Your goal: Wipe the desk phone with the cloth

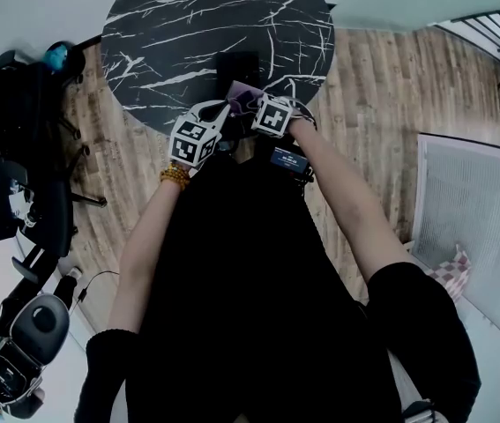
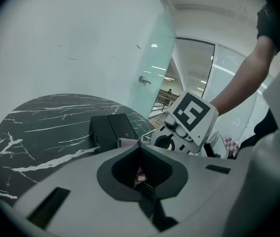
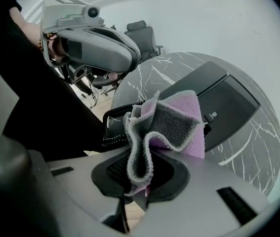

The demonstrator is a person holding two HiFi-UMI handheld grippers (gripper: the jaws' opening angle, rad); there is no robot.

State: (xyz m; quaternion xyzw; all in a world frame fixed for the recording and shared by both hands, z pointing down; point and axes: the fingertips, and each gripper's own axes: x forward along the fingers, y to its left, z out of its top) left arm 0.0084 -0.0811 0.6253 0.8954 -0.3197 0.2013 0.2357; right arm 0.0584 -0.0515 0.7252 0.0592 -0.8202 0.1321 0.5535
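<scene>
**While clamped on the cloth [image 3: 172,125], poised at the desk phone [image 3: 228,100]**

Shows the black phone lying flat near the close edge of a round bench [image 1: 188,25] of dark stone with white veins. Includes a coiled black cord [image 3: 111,130] at the phone's near side, just left of the cloth in the right gripper view.

Finds the cloth bunched upright just in front of the phone, lilac on one face, grey on the other, with a pale stitched edge. Cannot tell whether fabric and phone touch.

Has the right hand-held gripper [image 3: 147,154] clenched on that cloth, with folds running down between the jaws.

Places the left hand-held gripper [image 2: 140,143] just beside it, jaws drawn together. Reveals a small lilac speck in the slit between them; cannot tell whether that is pinched fabric.

From the head view, sets both hand-held grippers side by side over the bench's near edge, with the cloth peeking out between them. Adds two bare forearms [image 1: 347,210] reaching forward, a beaded bracelet [image 1: 175,176] on the left wrist, and black clothing below.

Beyond, takes in a wood-plank floor [image 1: 382,86] around the bench, a black office chair [image 3: 142,33], pale walls and a glass partition [image 2: 154,73].
</scene>
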